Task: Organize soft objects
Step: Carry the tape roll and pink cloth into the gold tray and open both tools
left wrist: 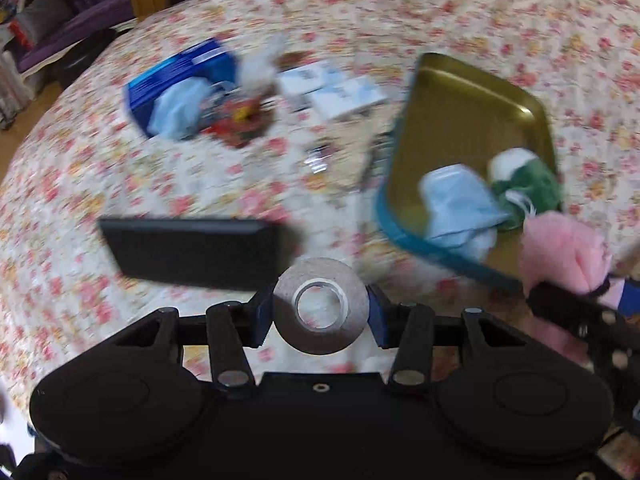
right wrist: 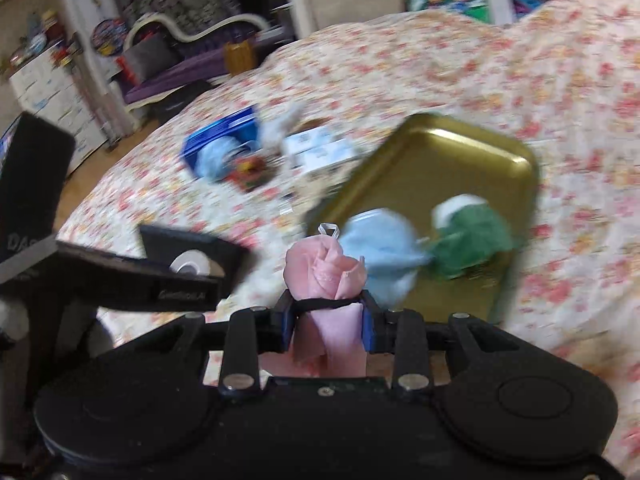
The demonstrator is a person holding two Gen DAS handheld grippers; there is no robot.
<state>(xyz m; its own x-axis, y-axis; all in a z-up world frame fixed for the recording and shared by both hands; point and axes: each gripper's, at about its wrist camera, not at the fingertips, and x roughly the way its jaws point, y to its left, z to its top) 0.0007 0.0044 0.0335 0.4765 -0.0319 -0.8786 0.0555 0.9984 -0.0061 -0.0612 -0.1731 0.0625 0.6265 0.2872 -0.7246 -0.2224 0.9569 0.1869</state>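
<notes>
My right hand-held gripper (right wrist: 326, 322) clamps pink cloth (right wrist: 326, 272); my left hand-held gripper (left wrist: 320, 316) pinches tape roll (left wrist: 320, 306); gold tray (right wrist: 440, 160) at 1 o'clock.

Floral bedspread (left wrist: 480, 20) carrying a gold tray (left wrist: 460, 120), a blue box (left wrist: 176, 76), white cartons (left wrist: 336, 92), a black case (left wrist: 192, 252), other items lying blurred, perhaps wrappers.

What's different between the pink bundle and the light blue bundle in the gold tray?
The pink cloth bundle is gripped in the right tongs, with a dark band around it; the light blue cloth bundle lies free in the gold tray, beside a green bundle. The pink one stands upright at the tray's near edge, while the blue one lies slumped. Both are soft, crumpled fabric rolls of similar size.
</notes>
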